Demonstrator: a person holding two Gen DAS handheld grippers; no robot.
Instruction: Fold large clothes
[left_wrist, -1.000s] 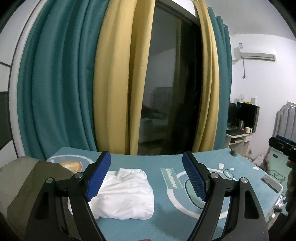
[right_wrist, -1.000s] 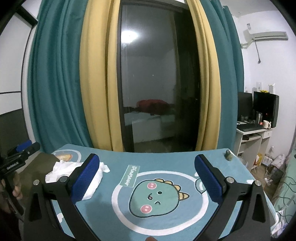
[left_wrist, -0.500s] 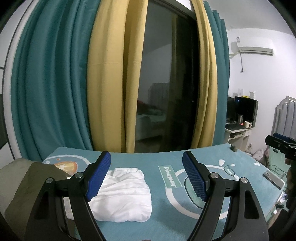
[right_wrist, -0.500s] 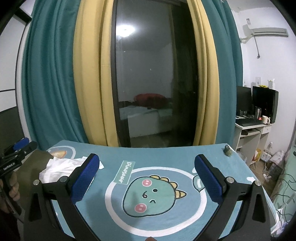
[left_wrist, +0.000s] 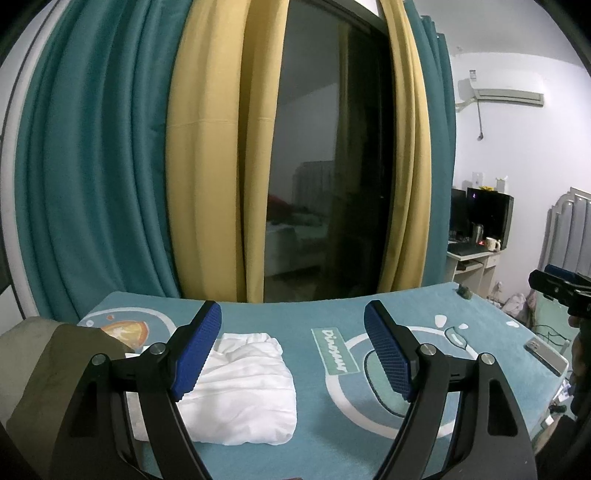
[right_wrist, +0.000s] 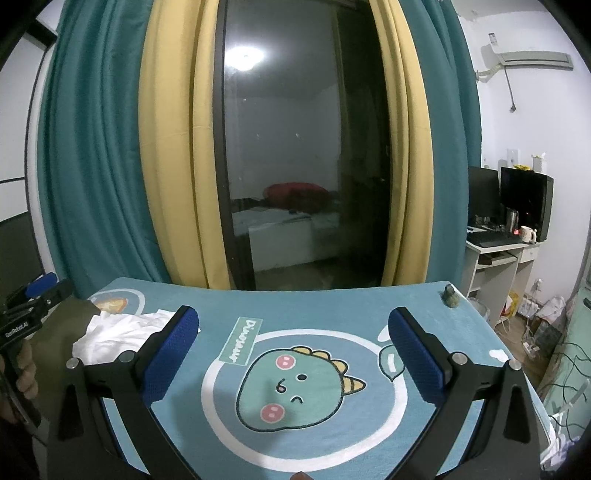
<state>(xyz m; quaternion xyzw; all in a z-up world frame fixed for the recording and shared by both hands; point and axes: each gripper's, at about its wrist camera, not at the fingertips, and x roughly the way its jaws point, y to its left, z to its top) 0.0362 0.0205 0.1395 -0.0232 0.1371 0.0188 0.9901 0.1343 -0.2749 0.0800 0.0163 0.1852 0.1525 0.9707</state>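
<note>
left wrist: folded white garment (left_wrist: 243, 387) on teal mat (left_wrist: 332, 458).

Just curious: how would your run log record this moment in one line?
left gripper: open, empty | right gripper: open, empty | white garment: folded on mat

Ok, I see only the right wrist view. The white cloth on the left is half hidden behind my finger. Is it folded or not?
Observer: In the left wrist view the white garment lies as a compact folded bundle on the teal mat.
Operator: Is the left gripper holding it?
Observer: No. The left gripper is open and above the mat, with nothing between its fingers.
Operator: Is anything on the right edge of the mat, outside my view?
Observer: Yes, a phone lies flat near that edge.
Operator: And on the left of the cloth?
Observer: An olive-green fabric is beside the garment, partly behind the left finger.
</note>
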